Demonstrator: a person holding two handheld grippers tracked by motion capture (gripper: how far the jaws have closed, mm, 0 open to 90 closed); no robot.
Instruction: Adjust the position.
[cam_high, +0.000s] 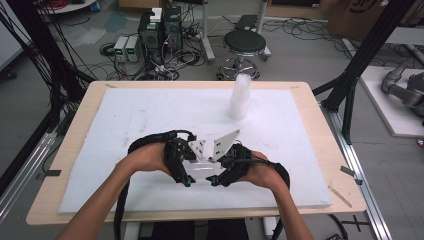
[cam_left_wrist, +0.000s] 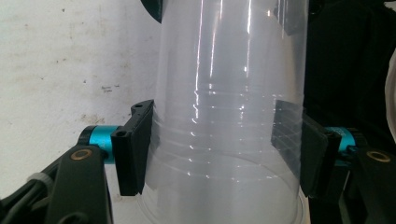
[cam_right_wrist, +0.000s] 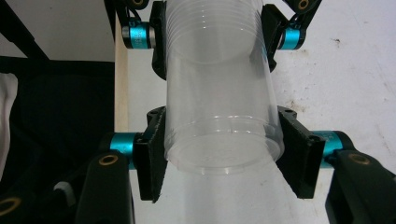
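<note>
Here, left gripper (cam_left_wrist: 219, 149) and right gripper (cam_right_wrist: 224, 154) both clamp 1 clear ribbed cup (cam_right_wrist: 219, 93).

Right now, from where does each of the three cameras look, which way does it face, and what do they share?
High view: above the person's side, facing forward and down on the white foam board; both forearms, left gripper, right gripper.
Left gripper view: along its black jaws, clamping a clear plastic cup.
Right gripper view: along its jaws at the cup's base end; the left gripper holds the far end.
Shared: both gripper views show the same cup.
</note>
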